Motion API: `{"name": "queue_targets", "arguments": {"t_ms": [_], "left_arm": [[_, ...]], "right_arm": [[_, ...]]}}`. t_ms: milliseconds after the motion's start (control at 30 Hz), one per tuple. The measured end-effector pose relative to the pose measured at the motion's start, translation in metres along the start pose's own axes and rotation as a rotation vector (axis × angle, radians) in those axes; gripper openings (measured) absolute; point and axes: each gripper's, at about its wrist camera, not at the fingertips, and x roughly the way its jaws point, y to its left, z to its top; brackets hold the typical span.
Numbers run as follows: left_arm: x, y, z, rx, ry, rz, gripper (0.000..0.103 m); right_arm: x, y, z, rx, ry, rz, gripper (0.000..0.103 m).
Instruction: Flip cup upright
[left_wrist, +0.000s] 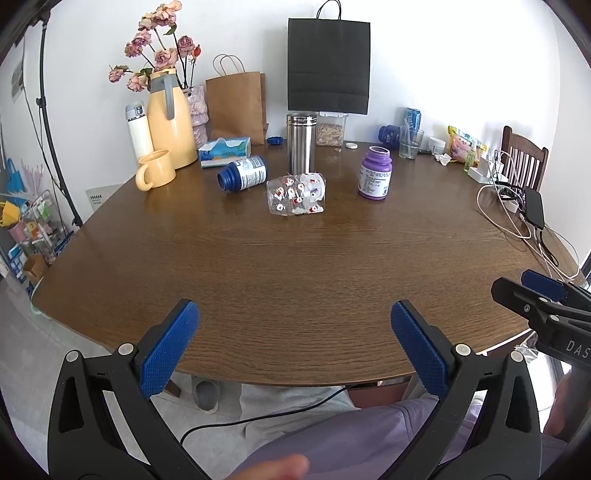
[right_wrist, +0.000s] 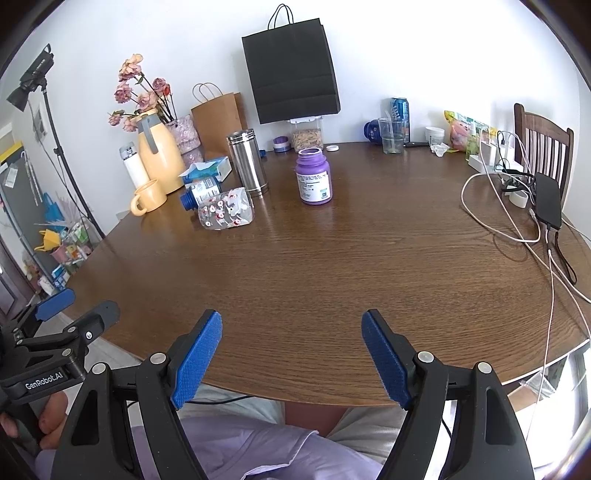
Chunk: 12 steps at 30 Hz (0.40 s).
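Note:
A clear plastic cup with small red and white prints (left_wrist: 296, 194) lies on its side near the middle of the brown wooden table (left_wrist: 295, 280). It also shows in the right wrist view (right_wrist: 226, 213), left of centre. My left gripper (left_wrist: 294, 332) is open and empty above the table's near edge, far from the cup. My right gripper (right_wrist: 291, 345) is open and empty, also at the near edge. Each gripper shows at the side of the other's view: the right one (left_wrist: 532, 291), the left one (right_wrist: 77, 306).
Around the cup: a blue bottle on its side (left_wrist: 243, 173), a steel canister (left_wrist: 301, 144), an upright purple bottle (left_wrist: 375, 172), a yellow mug (left_wrist: 155, 170), a yellow jug (left_wrist: 170, 122). Cables and a power bank (left_wrist: 534, 206) lie at the right edge. Paper bags stand at the back.

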Motion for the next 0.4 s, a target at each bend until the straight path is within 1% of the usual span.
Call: {"name": "queue_targets", "arguments": {"t_ms": [400], "left_arm": [[0.0012,-0.0010,-0.0017,0.009,0.001,0.010,0.103]], "right_arm": [[0.0023,0.0012,0.0001,0.002,0.009,0.002,0.082]]}}
